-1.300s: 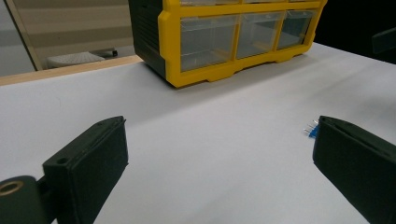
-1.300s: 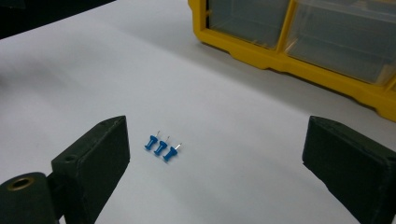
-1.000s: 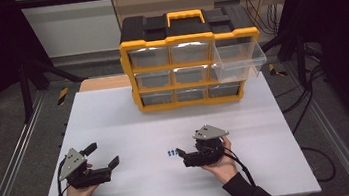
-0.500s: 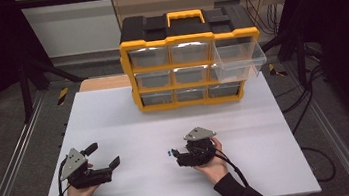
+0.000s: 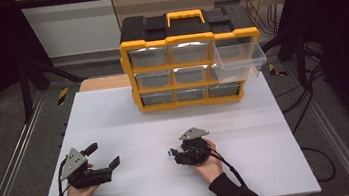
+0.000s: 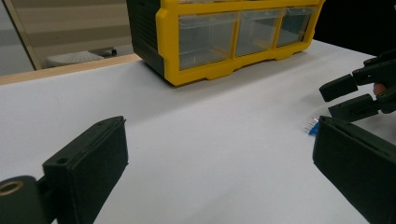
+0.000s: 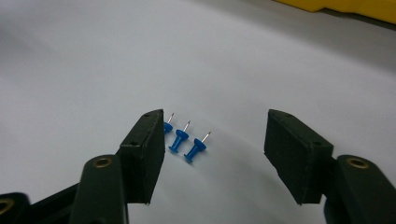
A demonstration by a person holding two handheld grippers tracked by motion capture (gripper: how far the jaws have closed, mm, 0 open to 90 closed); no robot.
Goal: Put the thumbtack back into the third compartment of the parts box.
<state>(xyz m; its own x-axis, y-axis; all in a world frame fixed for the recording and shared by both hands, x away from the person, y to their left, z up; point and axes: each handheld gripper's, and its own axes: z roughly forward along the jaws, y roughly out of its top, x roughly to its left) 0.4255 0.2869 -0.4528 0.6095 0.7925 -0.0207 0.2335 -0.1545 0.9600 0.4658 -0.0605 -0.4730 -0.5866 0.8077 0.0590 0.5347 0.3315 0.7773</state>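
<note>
As the right tool [image 7: 212,156] has just been closing, jaws apart around them, three blue pushpins [image 7: 187,142] near the counter's [image 5: 252,169] front edge look light, sharp-tipped, best pinched by their heads.

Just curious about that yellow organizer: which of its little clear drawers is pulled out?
The top-right drawer of the organizer: it juts out beyond the frame, while the others sit flush.

Lab bench (metal frame rails [image 5: 14,163], loose cables [image 5: 310,111])

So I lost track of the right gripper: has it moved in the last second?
Yes: the right gripper slid left toward the pins, its jaws closing around them.
</note>
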